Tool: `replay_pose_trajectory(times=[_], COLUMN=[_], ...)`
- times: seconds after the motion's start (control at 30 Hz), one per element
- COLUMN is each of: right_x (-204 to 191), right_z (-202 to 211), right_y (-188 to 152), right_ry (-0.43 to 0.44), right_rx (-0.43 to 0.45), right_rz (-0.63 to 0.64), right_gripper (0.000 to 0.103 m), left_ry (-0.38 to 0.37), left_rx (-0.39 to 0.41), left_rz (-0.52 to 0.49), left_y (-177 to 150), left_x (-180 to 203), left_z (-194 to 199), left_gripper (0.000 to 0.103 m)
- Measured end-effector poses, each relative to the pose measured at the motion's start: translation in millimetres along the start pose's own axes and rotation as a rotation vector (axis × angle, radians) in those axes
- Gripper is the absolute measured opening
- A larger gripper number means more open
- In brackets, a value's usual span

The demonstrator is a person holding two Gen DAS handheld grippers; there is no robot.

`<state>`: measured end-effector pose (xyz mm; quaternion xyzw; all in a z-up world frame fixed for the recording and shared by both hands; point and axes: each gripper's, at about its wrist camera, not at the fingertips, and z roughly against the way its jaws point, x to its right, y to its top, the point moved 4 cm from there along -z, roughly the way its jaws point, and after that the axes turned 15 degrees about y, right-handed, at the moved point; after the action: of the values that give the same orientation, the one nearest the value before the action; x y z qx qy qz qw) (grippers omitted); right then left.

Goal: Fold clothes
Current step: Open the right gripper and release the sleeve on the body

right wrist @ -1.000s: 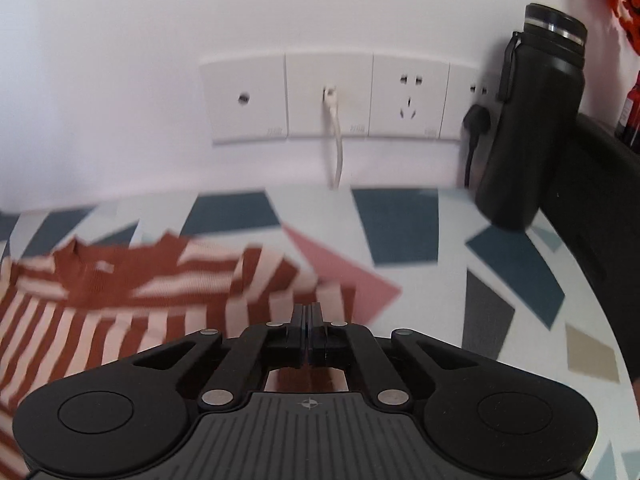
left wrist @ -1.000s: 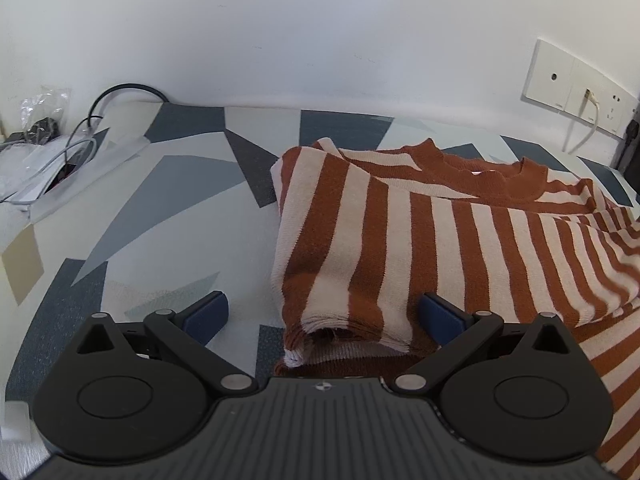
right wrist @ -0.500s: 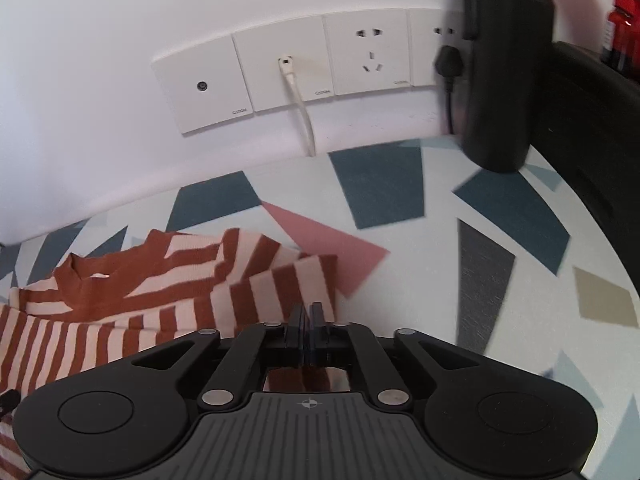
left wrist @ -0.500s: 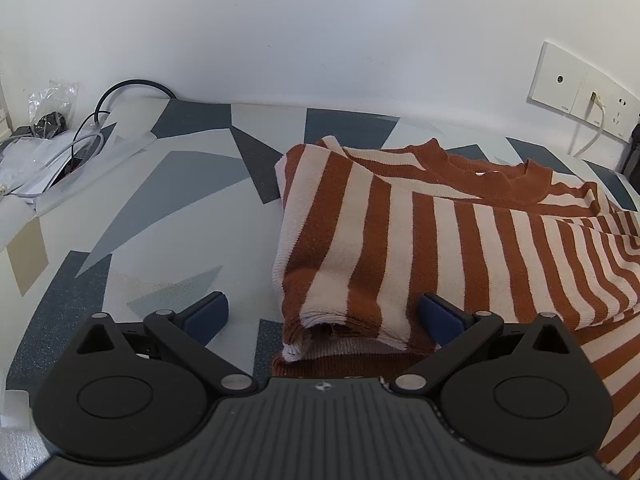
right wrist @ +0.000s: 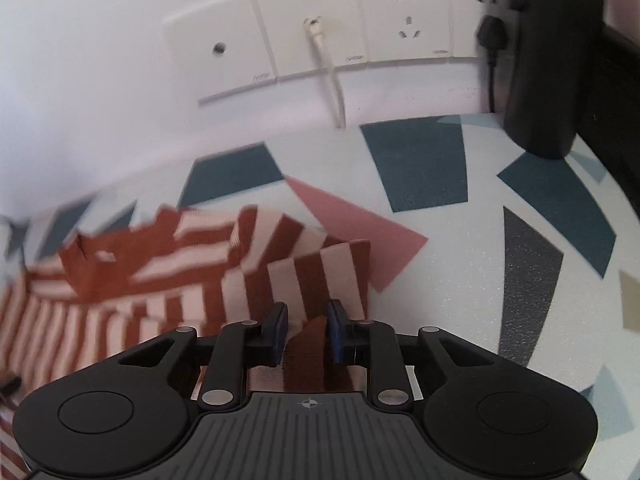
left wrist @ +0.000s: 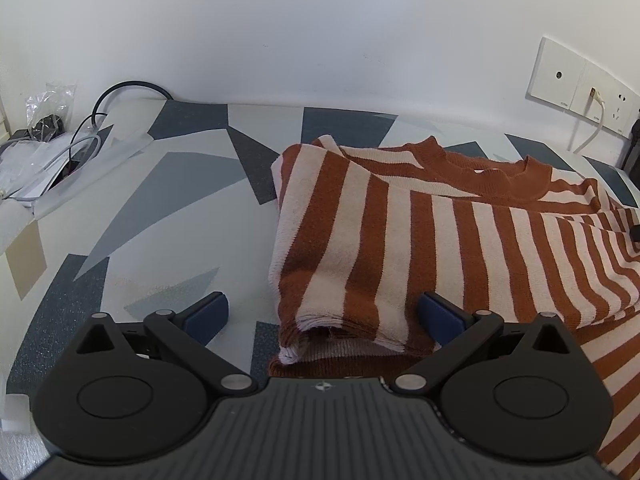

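Striped sweater (left wrist: 460, 240) lies folded on the patterned desk (left wrist: 160, 200), collar toward the wall. Left claw (left wrist: 324, 316) is spread wide, released, its pads either side of the sweater's near folded edge. Right claw (right wrist: 306, 330) has just been parting; a sweater corner sits between its pads, no longer pinched.

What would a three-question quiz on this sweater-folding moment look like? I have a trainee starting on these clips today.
1. True or false: the left gripper is clamped on the striped sweater.
2. What stands by the wall sockets: A a black bottle, B a lamp, C a mug?
3. What colour is the sweater's collar?

Key:
1. False. Its jaws stand wide, the folded edge between them.
2. A.
3. Rust brown.
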<state>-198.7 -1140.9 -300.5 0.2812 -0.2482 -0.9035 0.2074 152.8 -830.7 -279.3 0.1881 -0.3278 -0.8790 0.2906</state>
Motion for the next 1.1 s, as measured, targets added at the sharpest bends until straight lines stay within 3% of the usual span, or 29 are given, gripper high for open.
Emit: replay_pose_trajectory(times=[0.13,0.27,0.43,0.5,0.63,0.83,0.9,0.97,1.0,1.03,1.07,1.1], right_x=[-8,-17,-23,-25,-38,-39,-34,-27,-25,-23,-21,-17], right_z=[3,0,1,2,11,6,-9,-23,-22,-15,-6,6], right_y=[-4,-10,-11,-12,-6,19,17,9,7,7,7,6], right_ry=[-0.002,-0.033,-0.03,-0.025,-0.052,-0.075,-0.083,-0.096,-0.102,-0.105,-0.092,-0.059], right_rx=[-0.043,-0.073,-0.068,-0.064,0.024,0.108,0.07,0.009,0.017,0.037,0.057,0.087], right_rz=[0.061,0.167,0.211,0.222,0.308,0.31,0.296,0.281,0.279,0.262,0.224,0.174], right_gripper=[0.029,0.029,0.008,0.005,0.005,0.005,0.005,0.013,0.017,0.032,0.04,0.041], left_ry=[-0.007,-0.008,-0.01,-0.008,-0.004,0.013,0.013,0.014,0.013,0.012,0.012,0.012], left_rx=[0.005,0.002,0.004,0.007,0.013,0.013,0.012,0.01,0.009,0.009,0.01,0.011], left_rz=[-0.006,-0.01,-0.01,-0.006,0.004,0.02,0.02,0.02,0.02,0.019,0.02,0.021], left_y=[0,1,1,1,0,-2,-2,-2,-2,-2,-2,-2], left_x=[0,0,0,0,0,1,1,1,0,0,0,0], left_z=[-1,-1,-1,-1,0,1,1,1,1,0,0,0], left_gripper=[0.103,0.103,0.103,0.103,0.103,0.103,0.103,0.103,0.103,0.103,0.103,0.103])
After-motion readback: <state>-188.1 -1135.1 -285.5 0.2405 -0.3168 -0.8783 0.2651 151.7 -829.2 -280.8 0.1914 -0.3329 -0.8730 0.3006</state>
